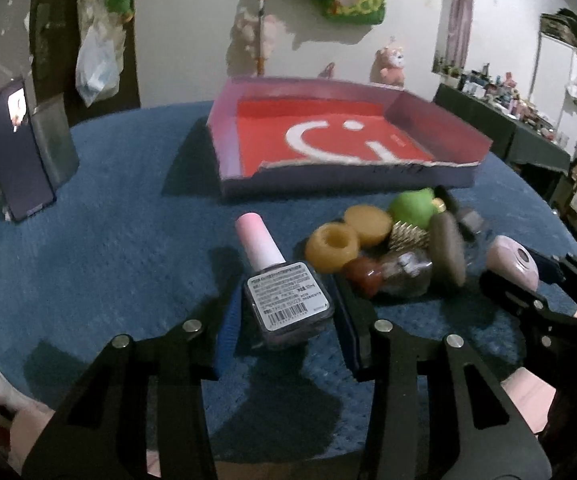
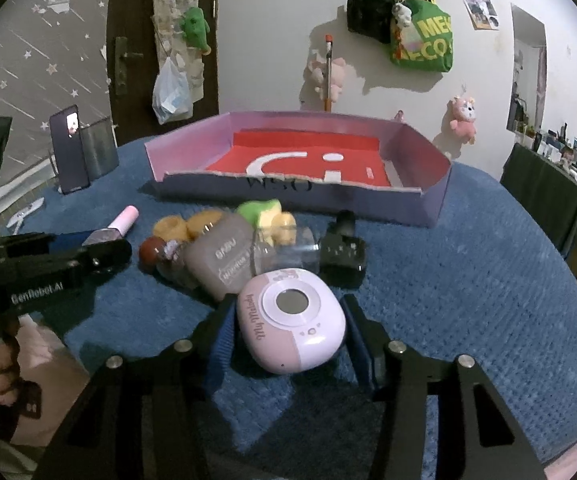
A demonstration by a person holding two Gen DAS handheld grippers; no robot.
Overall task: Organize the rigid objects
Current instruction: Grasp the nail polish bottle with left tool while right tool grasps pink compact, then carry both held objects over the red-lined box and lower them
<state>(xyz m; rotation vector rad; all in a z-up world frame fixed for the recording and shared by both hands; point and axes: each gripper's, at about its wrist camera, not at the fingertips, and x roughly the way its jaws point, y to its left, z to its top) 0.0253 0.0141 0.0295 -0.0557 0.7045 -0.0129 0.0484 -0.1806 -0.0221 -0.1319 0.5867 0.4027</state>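
A dark nail polish bottle (image 1: 288, 304) with a pink cap sits tilted between the blue pads of my left gripper (image 1: 288, 310), which is shut on it; the same gripper (image 2: 102, 254) shows at the left of the right wrist view. My right gripper (image 2: 288, 314) is shut on a rounded pink case (image 2: 292, 320) marked "My Melody", also seen in the left wrist view as the pink case (image 1: 514, 260). Beyond them stands a shallow lilac box (image 1: 368, 180), also the lilac box (image 2: 428, 204), with a red smiley floor.
Between the grippers and the box lies a heap: yellow rings (image 1: 332, 246), a green toy (image 1: 412, 206), a grey case (image 2: 224, 256), a clear bottle (image 2: 284, 252), a black bottle (image 2: 342, 252). A propped phone (image 1: 12, 152) stands far left on the blue cloth (image 1: 128, 240).
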